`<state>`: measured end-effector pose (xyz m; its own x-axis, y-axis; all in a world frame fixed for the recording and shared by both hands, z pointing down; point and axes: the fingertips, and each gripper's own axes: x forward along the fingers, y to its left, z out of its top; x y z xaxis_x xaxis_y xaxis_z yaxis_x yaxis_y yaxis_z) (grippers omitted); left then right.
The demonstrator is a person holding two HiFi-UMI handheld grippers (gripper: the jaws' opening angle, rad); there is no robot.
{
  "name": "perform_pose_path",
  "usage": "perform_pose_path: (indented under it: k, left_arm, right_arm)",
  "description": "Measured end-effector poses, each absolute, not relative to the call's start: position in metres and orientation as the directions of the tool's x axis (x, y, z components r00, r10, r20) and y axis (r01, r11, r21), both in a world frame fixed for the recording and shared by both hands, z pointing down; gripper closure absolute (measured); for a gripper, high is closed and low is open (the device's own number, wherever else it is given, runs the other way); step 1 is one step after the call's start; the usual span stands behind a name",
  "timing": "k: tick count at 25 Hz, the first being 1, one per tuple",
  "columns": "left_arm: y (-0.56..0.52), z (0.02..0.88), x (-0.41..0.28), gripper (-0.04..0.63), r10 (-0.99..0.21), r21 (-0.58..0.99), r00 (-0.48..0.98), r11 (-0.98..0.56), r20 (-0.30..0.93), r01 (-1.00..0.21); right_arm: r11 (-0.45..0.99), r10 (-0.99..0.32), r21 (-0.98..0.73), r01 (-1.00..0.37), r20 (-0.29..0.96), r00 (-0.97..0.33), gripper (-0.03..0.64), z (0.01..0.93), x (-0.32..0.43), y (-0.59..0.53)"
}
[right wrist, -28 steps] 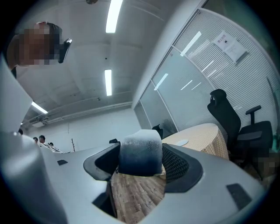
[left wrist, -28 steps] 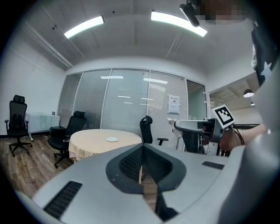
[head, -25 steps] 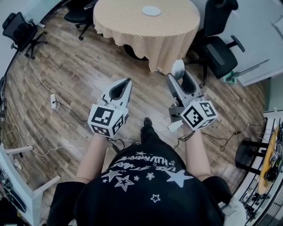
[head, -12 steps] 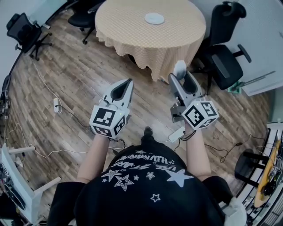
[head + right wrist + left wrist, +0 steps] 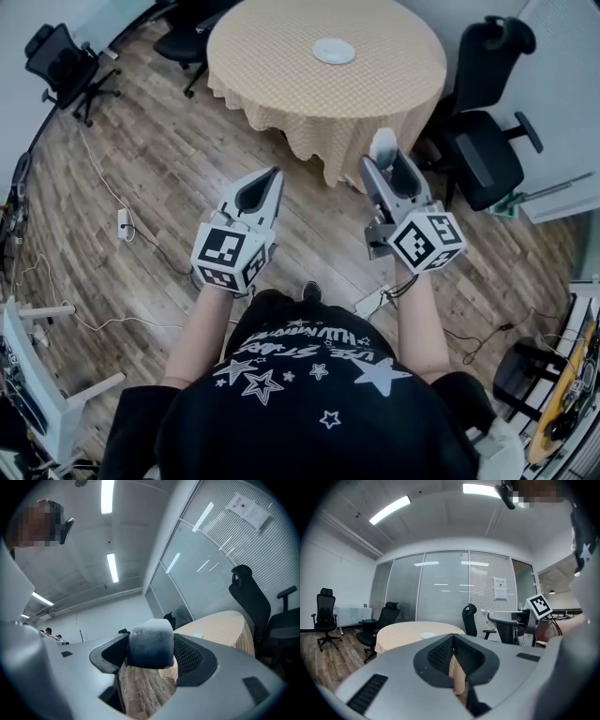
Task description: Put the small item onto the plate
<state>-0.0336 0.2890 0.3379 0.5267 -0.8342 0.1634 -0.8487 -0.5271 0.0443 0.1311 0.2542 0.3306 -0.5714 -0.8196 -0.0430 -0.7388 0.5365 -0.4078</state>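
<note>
Standing on the wooden floor (image 5: 159,178), we are holding both tools out ahead of us, short of the round table (image 5: 281,66) with its tan checked cloth. We are pinching the small item (image 5: 151,642), a pale, rounded block, between the jaws of the right gripper (image 5: 382,157). That gripper's own view is showing the block wedged across the jaw pads, with its top rising past the tips. The left gripper (image 5: 269,180) is carrying nothing. Its jaws are pressing together, tip against tip, and only the cloth's hanging edge is showing through the hollow behind them. The white plate (image 5: 334,51) is sitting on the tabletop, toward its far side, well apart from the item and from both tools. A black office chair (image 5: 483,155) is standing by the table, just right of the right gripper, and a second black chair (image 5: 66,61) is standing off at the far left. A white power strip (image 5: 123,222) is lying on the boards to the left of the left gripper.
</note>
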Motion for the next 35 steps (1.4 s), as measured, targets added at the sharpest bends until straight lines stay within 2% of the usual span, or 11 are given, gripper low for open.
perform_pose_path:
  k: [12,35]
  left_arm:
    - [0.257,0.344,-0.047,0.595,-0.831,0.030,0.525,-0.529,0.187,-0.848]
    - [0.085,0.357,-0.088,0.595,-0.760,0.082,0.619,-0.617,0.195,-0.783]
  right_arm:
    - [0.524,-0.826,-0.411,-0.746,-0.029,-0.564,0.305,0.339,0.123,0.226]
    - [0.410,-0.884,-0.398,-0.821,0.048,-0.465,0.305,0.346,0.081,0.085]
